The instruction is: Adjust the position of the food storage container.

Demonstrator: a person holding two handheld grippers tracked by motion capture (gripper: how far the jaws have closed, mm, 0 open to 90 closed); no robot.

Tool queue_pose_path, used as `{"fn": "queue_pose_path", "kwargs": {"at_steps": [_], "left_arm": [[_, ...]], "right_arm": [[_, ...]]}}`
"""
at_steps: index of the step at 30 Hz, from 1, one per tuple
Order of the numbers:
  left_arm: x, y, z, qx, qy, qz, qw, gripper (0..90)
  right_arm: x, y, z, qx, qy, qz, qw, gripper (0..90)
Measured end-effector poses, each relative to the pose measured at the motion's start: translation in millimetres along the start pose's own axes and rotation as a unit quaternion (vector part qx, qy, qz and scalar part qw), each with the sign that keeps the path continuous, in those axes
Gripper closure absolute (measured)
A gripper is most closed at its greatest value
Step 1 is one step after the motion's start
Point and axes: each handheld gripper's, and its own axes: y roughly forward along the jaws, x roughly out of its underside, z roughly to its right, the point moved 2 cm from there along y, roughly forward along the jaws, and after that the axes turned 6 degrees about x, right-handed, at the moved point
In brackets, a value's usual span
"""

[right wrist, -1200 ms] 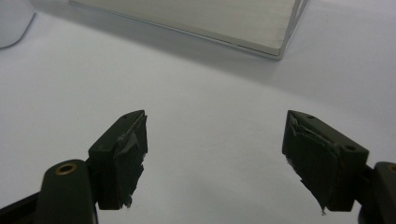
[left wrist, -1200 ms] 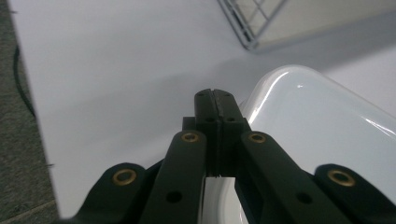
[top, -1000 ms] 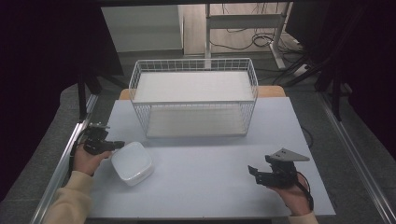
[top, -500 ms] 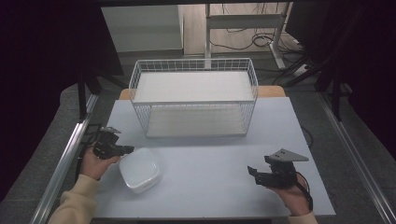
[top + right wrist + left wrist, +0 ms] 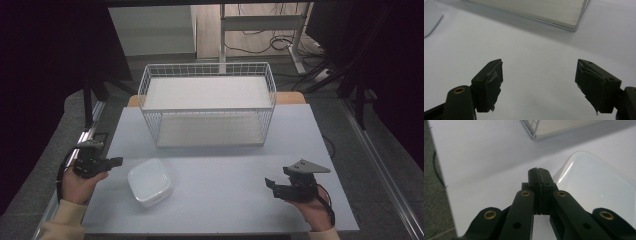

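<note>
A white, rounded-square plastic container (image 5: 150,181) lies flat on the white table (image 5: 230,205), open side up, near the front left. My left gripper (image 5: 119,161) is just left of it, shut with nothing between its jaws and apart from the container. In the left gripper view the closed jaws (image 5: 539,171) point past the container's (image 5: 596,187) near corner. My right gripper (image 5: 276,179) hovers at the front right with its jaws wide open and empty. In the right gripper view, bare tabletop lies between the open jaws (image 5: 539,75), and the container's edge (image 5: 430,17) shows at the far left.
A white wire basket (image 5: 207,108) with a pale board in its bottom stands at the back middle of the table. Its corner appears in the left gripper view (image 5: 534,132) and its front edge in the right gripper view (image 5: 574,27). Dark floor and metal rails flank the table.
The container shifted slightly right and toward the front and settled flat. My left gripper drew back to the left, away from it. The right gripper stayed put.
</note>
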Motion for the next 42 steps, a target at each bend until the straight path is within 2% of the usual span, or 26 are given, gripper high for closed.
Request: {"fn": "queue_pose_path", "kwargs": {"at_steps": [6, 12, 18, 26, 29, 42], "left_arm": [[17.6, -6.2, -2.9, -0.001, -0.018, -0.007, 0.9998, 89.7], [36.3, 2.3, 0.5, 0.012, -0.034, -0.027, 0.999, 89.6], [44.9, 11.0, 9.6, 0.028, -0.031, -0.043, 0.9982, 89.6], [46.2, 23.7, 17.2, 0.044, -0.03, -0.055, 0.9971, 89.6], [45.8, 27.2, 18.8, 0.033, -0.026, -0.058, 0.9974, 89.6], [38.9, 38.4, 22.4, 0.049, -0.029, -0.061, 0.9965, 89.6]], "right_arm": [[0.5, 0.2, 0.2, 0.0, -0.002, 0.0, 1.0, 22.4], [1.0, 0.5, 0.1, 0.002, -0.004, -0.002, 1.0, 22.4], [0.9, 0.7, -0.4, 0.001, -0.006, 0.0, 1.0, 22.3], [0.5, -0.3, -0.8, 0.001, -0.009, 0.001, 1.0, 22.1], [0.4, -0.9, 0.3, 0.004, -0.009, 0.003, 0.9999, 22.1], [0.7, -0.3, 0.3, 0.007, -0.009, 0.0, 0.9999, 22.1]]}}
